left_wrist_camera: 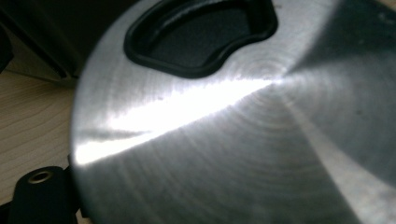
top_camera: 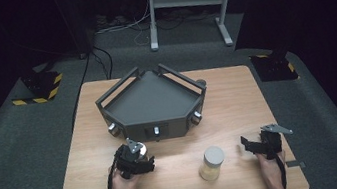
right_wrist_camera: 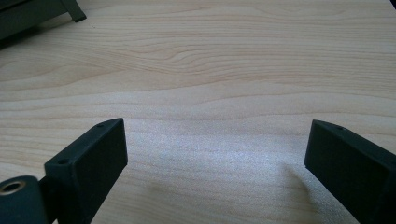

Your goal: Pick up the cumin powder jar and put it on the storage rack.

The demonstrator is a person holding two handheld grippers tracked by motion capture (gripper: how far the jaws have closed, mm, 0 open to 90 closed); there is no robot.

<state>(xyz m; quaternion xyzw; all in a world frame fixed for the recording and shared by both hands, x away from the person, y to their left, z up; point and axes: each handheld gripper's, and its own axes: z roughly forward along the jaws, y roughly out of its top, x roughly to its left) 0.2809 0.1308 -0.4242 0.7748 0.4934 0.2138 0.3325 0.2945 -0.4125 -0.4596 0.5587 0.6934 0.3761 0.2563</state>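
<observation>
Two grippers are over the bench (top_camera: 236, 89), and we reckon everything from the dark angular tray (top_camera: 151, 108). Our left gripper (top_camera: 141, 163) is at a round steel piece (left_wrist_camera: 243, 154) that lies just in front of the tray's front wall, toward its left end. One jaw stands at the rim of the piece, but we cannot tell whether the jaws press on it yet. We judge the brushed metal to be stiff, fairly heavy and slippery, so we would take it across the rim, not on the smooth face, or hook the black recess (left_wrist_camera: 201, 39) near its edge. Our right gripper (right_wrist_camera: 215, 154) is farther out from the tray's right front corner, jaws wide over bare wood. A grey-lidded jar (top_camera: 211, 163) stands between the two grippers, well in front of the tray.
</observation>
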